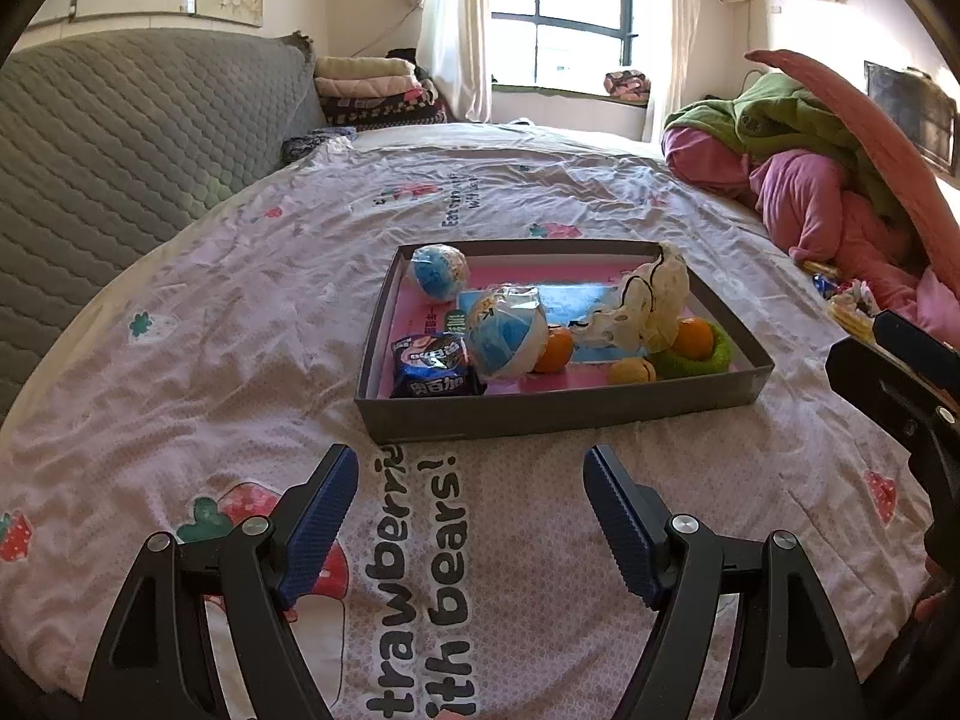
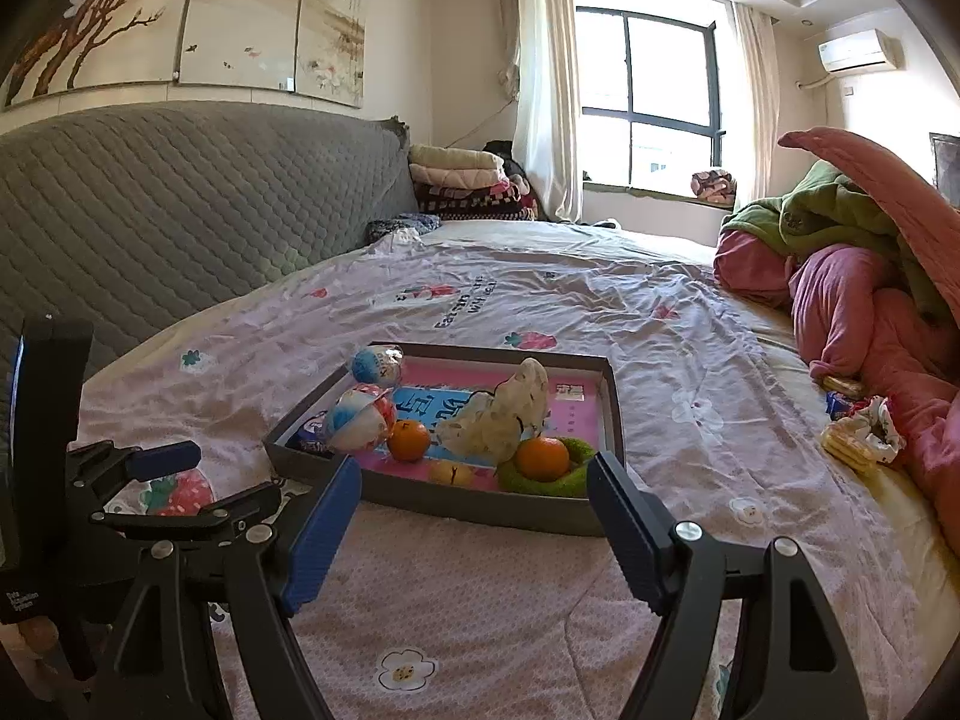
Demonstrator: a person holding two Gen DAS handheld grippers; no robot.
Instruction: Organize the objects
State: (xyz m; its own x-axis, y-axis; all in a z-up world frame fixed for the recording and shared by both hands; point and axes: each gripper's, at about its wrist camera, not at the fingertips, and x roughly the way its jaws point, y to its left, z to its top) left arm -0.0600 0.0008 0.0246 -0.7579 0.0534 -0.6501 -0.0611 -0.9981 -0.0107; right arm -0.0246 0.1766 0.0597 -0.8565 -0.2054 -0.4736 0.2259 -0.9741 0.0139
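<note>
Left gripper [image 1: 471, 516] and right gripper [image 2: 474, 531] both hover over the bedspread [image 1: 240, 360], tongs spread apart, nothing between them. Just beyond, the grey tray [image 1: 558, 414] holds a dark snack packet [image 1: 435, 366] at its near-left corner, oranges [image 2: 543, 459] near-right, a blue ball [image 1: 441, 270] far-left.

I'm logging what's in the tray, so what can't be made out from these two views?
- Dark snack packet: in the right wrist view mostly hidden behind the tray wall and a blue-white ball.
- Tray's printed floor: covered by the white bag.
- Loose items by the pink blankets: too small to identify.
</note>
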